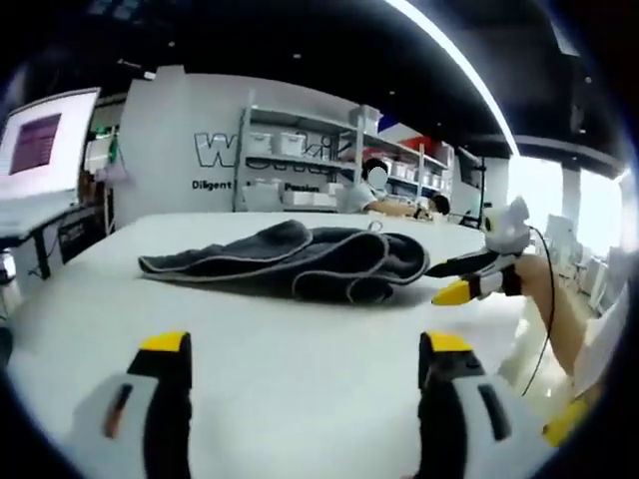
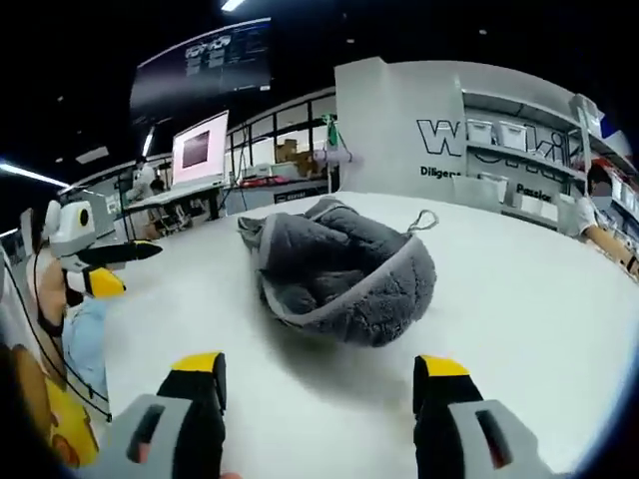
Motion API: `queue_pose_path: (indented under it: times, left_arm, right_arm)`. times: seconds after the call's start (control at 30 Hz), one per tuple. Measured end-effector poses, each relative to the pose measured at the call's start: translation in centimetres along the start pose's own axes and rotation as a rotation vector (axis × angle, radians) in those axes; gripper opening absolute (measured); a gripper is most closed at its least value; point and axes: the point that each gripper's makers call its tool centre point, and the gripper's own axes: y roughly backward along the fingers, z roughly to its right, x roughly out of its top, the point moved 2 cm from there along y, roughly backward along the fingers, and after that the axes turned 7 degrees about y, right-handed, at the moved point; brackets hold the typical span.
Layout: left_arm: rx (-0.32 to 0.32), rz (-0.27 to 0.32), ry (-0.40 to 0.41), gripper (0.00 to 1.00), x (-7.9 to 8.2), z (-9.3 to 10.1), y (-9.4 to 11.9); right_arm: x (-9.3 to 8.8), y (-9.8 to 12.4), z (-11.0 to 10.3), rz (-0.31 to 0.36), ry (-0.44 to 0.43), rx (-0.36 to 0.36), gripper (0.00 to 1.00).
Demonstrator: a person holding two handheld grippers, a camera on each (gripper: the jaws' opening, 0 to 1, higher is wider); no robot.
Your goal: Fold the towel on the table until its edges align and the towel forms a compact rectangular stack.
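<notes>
A dark grey towel [image 1: 290, 259] with pale edging lies crumpled in a heap on the white table [image 1: 120, 289]. My left gripper [image 1: 305, 349] stands open a short way in front of it, nothing between its yellow-tipped jaws. The right gripper [image 1: 459, 279] comes in from the right, close to the towel's right end. In the right gripper view the towel [image 2: 339, 269] is a rounded bundle with a small loop [image 2: 424, 220] at its far side. My right gripper [image 2: 319, 369] is open just short of it. The left gripper [image 2: 105, 267] hovers at the table's left edge [image 2: 150, 299].
Shelves with white bins [image 1: 290, 150] line the back wall, and a person [image 1: 374, 190] sits behind the table's far edge. A lit monitor [image 1: 40, 145] stands at the left. A person's arm [image 1: 564, 309] holds the right gripper at the table's right side.
</notes>
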Motion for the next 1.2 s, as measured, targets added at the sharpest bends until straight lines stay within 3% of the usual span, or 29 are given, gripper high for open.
queue_pose_path:
  times: [0.13, 0.3, 0.63, 0.77, 0.93, 1.07, 1.2]
  left_arm:
    - [-0.018, 0.017, 0.003, 0.99, 0.3, 0.4, 0.0]
    - [-0.021, 0.024, 0.021, 0.99, 0.1, 0.1, 0.0]
    - [-0.007, 0.037, 0.042, 0.98, 0.0, -0.8, 0.5]
    - [-0.009, 0.042, 0.052, 0.98, 0.0, -0.8, 0.5]
    - [-0.009, 0.042, 0.055, 0.98, -0.1, -0.9, 0.6]
    - [-0.014, 0.043, 0.056, 0.98, -0.1, -0.7, 0.6]
    - [-0.017, 0.050, 0.058, 0.97, 0.0, -0.6, 0.8]
  right_arm:
    - [0.1, -1.3, 0.1, -0.013, 0.014, -0.018, 0.79]
    - [0.6, -3.3, -0.1, -0.049, 0.108, -0.031, 0.81]
    - [1.2, -6.8, 1.2, -0.039, 0.072, -0.064, 0.84]
    - [1.2, -7.3, 1.3, -0.006, 0.043, -0.057, 0.79]
    - [1.7, -7.4, 1.0, 0.027, 0.068, -0.042, 0.49]
    - [2.2, -6.9, 1.2, 0.055, 0.027, -0.022, 0.19]
    - [3.1, -5.7, 1.3, 0.052, 0.039, -0.022, 0.12]
